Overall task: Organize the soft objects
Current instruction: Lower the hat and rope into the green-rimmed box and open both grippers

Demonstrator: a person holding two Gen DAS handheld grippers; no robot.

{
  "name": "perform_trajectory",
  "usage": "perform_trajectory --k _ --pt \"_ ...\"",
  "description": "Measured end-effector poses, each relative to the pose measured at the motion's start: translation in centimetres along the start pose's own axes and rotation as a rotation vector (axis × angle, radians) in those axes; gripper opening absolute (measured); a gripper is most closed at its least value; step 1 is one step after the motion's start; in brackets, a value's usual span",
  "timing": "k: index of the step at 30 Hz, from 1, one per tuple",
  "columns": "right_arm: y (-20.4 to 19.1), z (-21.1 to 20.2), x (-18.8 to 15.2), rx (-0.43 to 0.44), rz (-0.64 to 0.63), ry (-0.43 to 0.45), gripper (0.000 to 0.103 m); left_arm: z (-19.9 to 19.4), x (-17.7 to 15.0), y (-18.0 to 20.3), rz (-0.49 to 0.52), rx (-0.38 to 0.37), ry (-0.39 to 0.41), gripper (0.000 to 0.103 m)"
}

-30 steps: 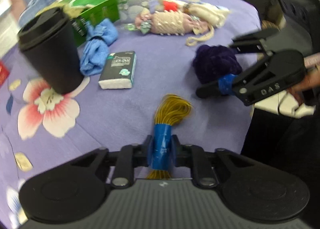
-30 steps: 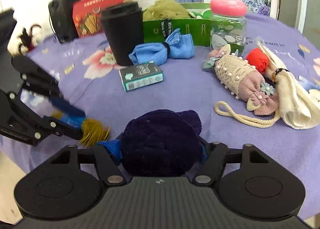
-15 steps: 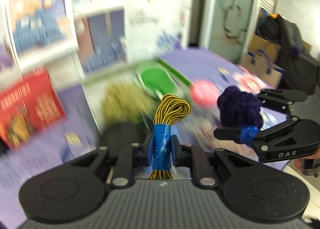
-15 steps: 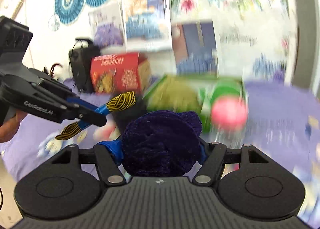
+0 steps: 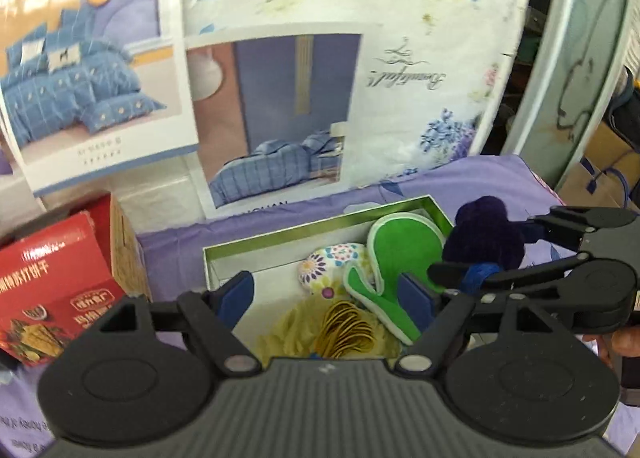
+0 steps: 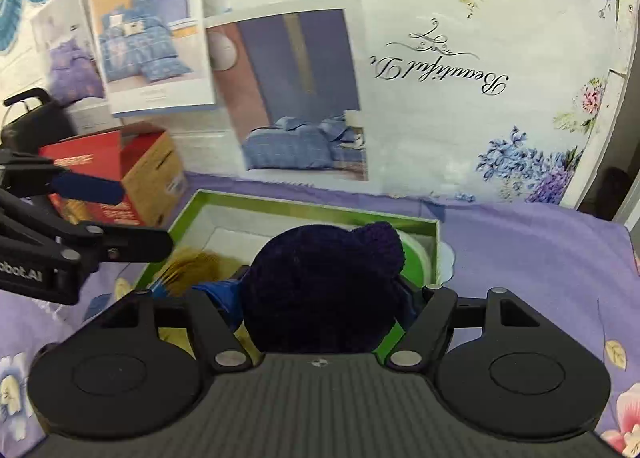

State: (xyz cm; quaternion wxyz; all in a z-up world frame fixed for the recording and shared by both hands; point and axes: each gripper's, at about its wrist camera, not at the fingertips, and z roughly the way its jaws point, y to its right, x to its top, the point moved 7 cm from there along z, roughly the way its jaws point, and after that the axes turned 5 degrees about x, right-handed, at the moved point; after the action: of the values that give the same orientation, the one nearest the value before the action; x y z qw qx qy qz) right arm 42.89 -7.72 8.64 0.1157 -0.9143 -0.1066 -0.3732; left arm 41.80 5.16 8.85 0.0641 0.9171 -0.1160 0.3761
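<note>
Left hand-held gripper (image 5: 328, 294) just opened, empty, over green box (image 5: 280, 236); right hand-held gripper (image 6: 320, 290) clamps purple ball (image 6: 320, 282).

My own frame hides the near end of the yellow cord bundle (image 5: 347, 332) at lower centre.

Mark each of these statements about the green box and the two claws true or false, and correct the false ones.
1. The left claw grips the yellow cord bundle. False: its jaws have just opened and stand wide, and the bundle lies in the green box.
2. The right claw has the dark purple knitted ball between its fingers. True.
3. The green box holds a green mitt and a flowered pouch. True.
4. The purple ball already lies in the box. False: the right claw carries it above the box.
5. The red carton stands right of the box. False: left.
</note>
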Motion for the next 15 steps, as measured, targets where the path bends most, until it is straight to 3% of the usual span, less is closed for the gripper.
perform_trajectory --k 3,5,8,11,15 --pt "0.6 0.5 0.7 -0.007 0.002 0.04 0.057 -0.2 -0.5 -0.3 0.011 0.029 -0.001 0.079" --pt "1.2 1.8 1.3 -0.021 0.016 -0.019 0.057 -0.5 -0.8 -0.3 0.025 0.043 0.007 0.079" --pt "1.2 0.0 2.7 -0.04 0.016 0.1 0.057 -1.3 -1.5 0.0 0.077 0.054 0.017 0.079" --pt "0.8 -0.9 2.9 -0.02 0.004 0.091 0.057 -2.0 -1.8 0.4 0.11 0.068 0.025 0.079" --pt "0.5 -3.2 1.8 -0.044 -0.037 0.091 0.057 -3.7 -2.4 0.9 0.08 0.064 0.03 0.079"
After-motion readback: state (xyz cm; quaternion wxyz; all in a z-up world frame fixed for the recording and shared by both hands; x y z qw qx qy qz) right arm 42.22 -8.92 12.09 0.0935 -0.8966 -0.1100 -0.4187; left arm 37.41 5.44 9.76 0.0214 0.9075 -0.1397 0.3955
